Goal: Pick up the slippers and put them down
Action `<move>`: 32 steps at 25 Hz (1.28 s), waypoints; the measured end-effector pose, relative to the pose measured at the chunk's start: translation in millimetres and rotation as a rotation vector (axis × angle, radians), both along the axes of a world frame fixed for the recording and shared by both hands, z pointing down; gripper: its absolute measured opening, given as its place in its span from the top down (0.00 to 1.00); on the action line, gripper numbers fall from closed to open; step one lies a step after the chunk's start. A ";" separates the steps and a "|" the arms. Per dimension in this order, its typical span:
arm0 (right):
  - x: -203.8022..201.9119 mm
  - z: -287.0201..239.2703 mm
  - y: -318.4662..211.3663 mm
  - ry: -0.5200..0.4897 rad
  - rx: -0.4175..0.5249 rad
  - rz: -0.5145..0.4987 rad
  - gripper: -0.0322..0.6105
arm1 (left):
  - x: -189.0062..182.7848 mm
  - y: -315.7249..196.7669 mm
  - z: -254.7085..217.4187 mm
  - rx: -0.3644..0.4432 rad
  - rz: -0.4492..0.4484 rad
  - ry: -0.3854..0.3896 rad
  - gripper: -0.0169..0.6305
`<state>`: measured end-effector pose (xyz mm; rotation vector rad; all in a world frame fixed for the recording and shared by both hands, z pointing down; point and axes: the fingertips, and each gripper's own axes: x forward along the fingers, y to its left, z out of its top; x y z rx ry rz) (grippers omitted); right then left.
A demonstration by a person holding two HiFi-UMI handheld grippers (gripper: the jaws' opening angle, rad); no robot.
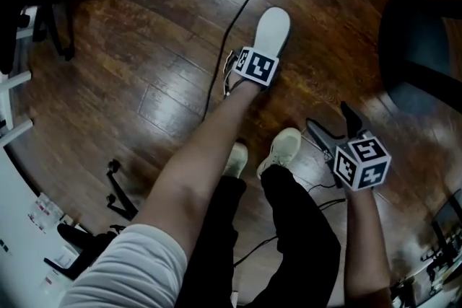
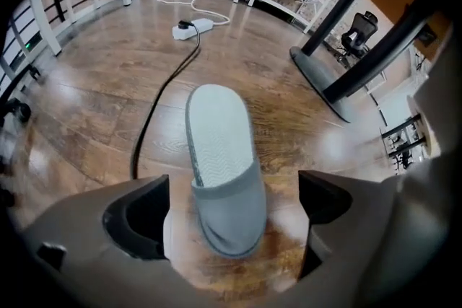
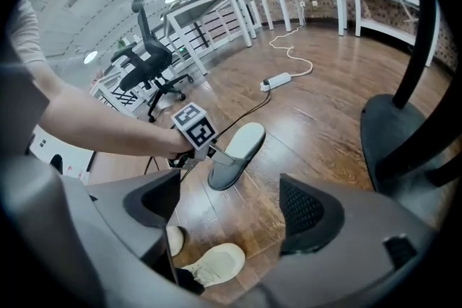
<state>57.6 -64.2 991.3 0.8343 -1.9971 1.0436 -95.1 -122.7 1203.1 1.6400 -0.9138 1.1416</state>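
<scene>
One grey slipper [image 1: 273, 29] lies on the dark wooden floor, sole side down, its closed toe end toward me. My left gripper [image 1: 249, 77] is stretched out low over that toe end. In the left gripper view the slipper [image 2: 220, 162] sits between the jaws, which stand wide with a gap on each side; the left gripper [image 2: 234, 211] is open. The right gripper view shows the slipper [image 3: 238, 148] and the left gripper's marker cube [image 3: 195, 125] beside it. My right gripper [image 1: 333, 125] hangs above the floor to the right, open and empty [image 3: 231, 209].
A black cable [image 1: 238, 18] runs past the slipper's left side to a white power strip [image 2: 191, 27]. A dark chair base [image 1: 419, 47] stands at the right. The person's pale shoes [image 1: 281, 148] are just behind. White tables and shelves line the room's edge.
</scene>
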 end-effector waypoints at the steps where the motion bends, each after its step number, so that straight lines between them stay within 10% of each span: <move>1: -1.2 -5.5 0.6 -0.002 -0.018 0.008 0.29 | -7.3 6.5 -20.7 -0.002 0.009 -0.013 0.11; 10: 1.2 -179.7 6.9 -0.028 -0.047 0.087 0.29 | -59.4 73.1 -264.2 -0.017 0.024 -0.079 0.13; 22: 21.9 -585.0 137.3 -0.002 0.126 0.222 0.29 | -84.6 129.4 -697.2 0.275 0.123 0.054 0.14; 32: 93.6 -768.9 269.5 0.079 0.325 0.454 0.29 | -60.6 186.0 -908.2 0.465 0.257 0.129 0.14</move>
